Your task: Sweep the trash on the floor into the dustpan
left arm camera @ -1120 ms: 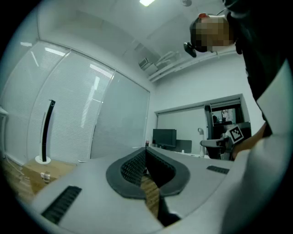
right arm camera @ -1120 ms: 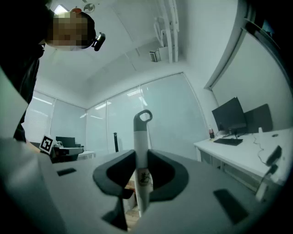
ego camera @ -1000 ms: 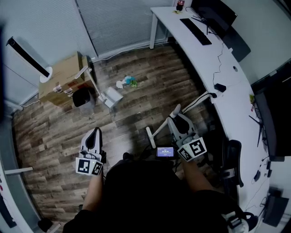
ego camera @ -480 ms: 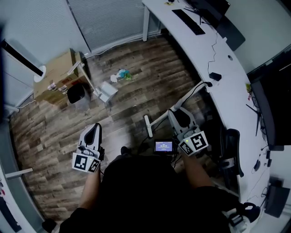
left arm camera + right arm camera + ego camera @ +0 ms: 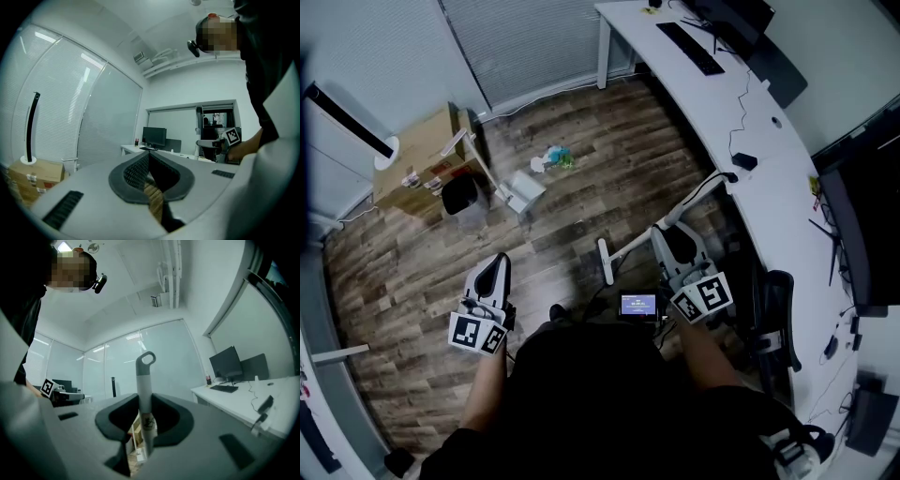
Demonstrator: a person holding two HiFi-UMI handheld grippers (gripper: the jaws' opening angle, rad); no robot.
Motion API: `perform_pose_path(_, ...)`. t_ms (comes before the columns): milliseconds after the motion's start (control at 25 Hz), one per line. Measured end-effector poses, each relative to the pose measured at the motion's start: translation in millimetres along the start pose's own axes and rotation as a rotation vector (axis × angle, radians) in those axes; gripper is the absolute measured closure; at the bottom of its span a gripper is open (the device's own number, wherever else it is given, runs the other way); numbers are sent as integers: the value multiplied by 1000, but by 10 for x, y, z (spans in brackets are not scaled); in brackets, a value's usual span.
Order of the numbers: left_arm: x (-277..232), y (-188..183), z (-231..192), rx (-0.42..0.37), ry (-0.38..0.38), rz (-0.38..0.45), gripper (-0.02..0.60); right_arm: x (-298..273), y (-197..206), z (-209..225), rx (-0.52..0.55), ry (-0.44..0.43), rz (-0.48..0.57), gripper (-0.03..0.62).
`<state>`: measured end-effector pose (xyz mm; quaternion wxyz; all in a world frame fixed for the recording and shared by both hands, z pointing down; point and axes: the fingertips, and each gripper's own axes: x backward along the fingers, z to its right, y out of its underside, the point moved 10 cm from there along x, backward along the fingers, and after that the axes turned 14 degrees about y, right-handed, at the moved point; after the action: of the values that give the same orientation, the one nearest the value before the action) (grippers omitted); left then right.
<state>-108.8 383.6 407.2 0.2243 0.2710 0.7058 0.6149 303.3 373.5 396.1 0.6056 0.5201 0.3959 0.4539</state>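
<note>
The trash (image 5: 553, 158), a small heap of white and green scraps, lies on the wood floor far ahead. Just this side of it sits a white dustpan (image 5: 525, 190) with its long handle leaning left. My right gripper (image 5: 672, 246) (image 5: 144, 416) is shut on the broom handle (image 5: 144, 385), whose grey loop end stands up above the jaws. In the head view the broom head (image 5: 605, 261) hangs low to the left of that gripper. My left gripper (image 5: 494, 272) (image 5: 150, 161) is shut and holds nothing. Both are well short of the trash.
A black bin (image 5: 461, 199) and a cardboard box (image 5: 417, 155) stand left of the dustpan. A long white desk (image 5: 741, 122) with a keyboard runs along the right, and an office chair (image 5: 773, 319) stands close to my right arm. Blinds cover the far wall.
Both grippers have drifted a little across the room and the head view has shifted with them. The grip on the broom and the shut left jaws are the same.
</note>
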Motion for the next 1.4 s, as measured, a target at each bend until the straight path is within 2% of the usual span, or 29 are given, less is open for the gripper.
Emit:
perform_pose_path(160, -77, 29, 72, 15, -9, -1, 588, -10, 21, 81, -8, -21, -11, 504)
perform_pose_path(320, -92, -20, 86, 27, -7, 34, 588, -61, 47, 121, -11, -37, -22, 503)
perform_pose_path(560, -220, 2, 155, 21, -19, -1, 588, -117, 72, 257, -20, -63, -30, 503)
perform_pose_path(1000, -428, 136, 214, 37, -27, -4, 588, -119, 219, 475, -43, -68, -38, 503)
perform_pose_path(1400, -643, 112, -82, 44, -33, -1, 588, -419, 267, 667, -72, -42, -45, 502)
